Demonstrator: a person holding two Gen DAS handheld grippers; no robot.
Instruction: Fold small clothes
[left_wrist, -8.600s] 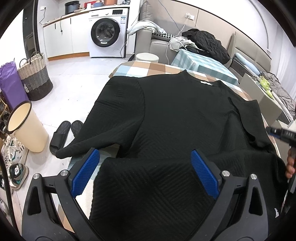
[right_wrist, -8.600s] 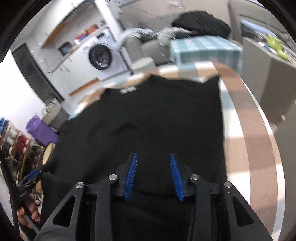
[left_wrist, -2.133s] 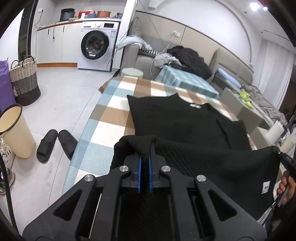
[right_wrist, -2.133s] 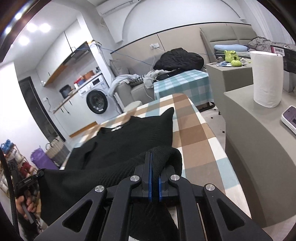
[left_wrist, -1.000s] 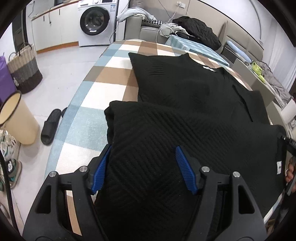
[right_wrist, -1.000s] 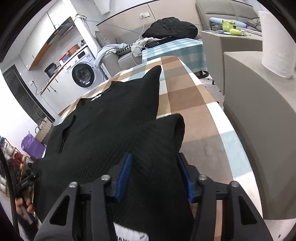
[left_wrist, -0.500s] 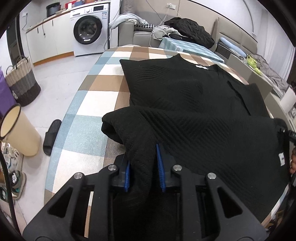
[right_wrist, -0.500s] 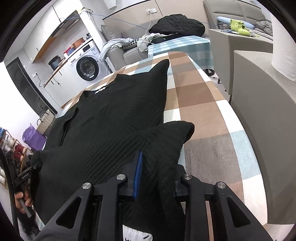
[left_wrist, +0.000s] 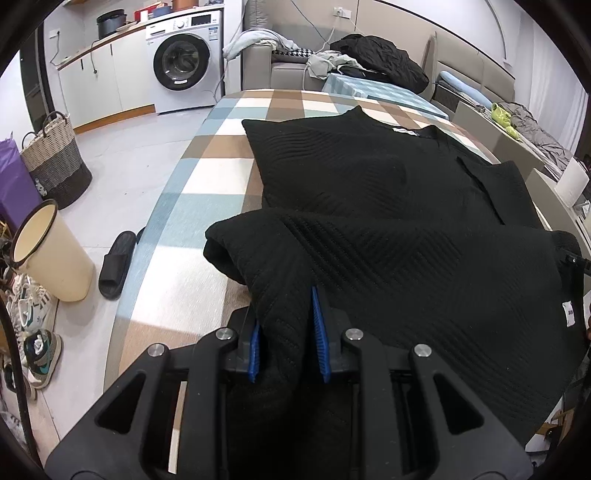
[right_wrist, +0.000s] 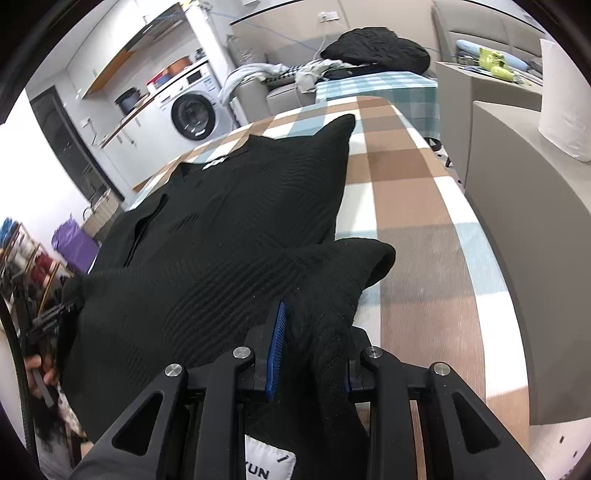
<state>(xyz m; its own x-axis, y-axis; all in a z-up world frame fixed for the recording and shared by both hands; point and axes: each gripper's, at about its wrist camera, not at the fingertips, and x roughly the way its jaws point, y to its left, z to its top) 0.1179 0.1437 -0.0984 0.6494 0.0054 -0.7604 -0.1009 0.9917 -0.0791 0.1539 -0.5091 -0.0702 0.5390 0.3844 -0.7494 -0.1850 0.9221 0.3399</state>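
A black knit sweater (left_wrist: 388, 192) lies on a checked tablecloth (left_wrist: 207, 173), collar at the far end, its near part doubled back over itself. My left gripper (left_wrist: 284, 332) is shut on the folded near-left edge of the sweater. My right gripper (right_wrist: 314, 347) is shut on the folded near-right edge of the sweater (right_wrist: 229, 221), over the tablecloth (right_wrist: 417, 206). Both hold thick bunches of fabric between the blue pads. The right gripper also shows at the far right of the left wrist view (left_wrist: 576, 262).
Left of the table on the floor stand a cream bin (left_wrist: 51, 251), a slipper (left_wrist: 114, 262), shoes and a woven basket (left_wrist: 55, 166). A washing machine (left_wrist: 181, 66) and sofa with clothes are beyond. A grey counter (right_wrist: 535, 229) with a paper roll (right_wrist: 565, 103) flanks the right.
A second ago both grippers were open around the folded edge; they have closed on the fabric and now hold it, with the fold lifted slightly.
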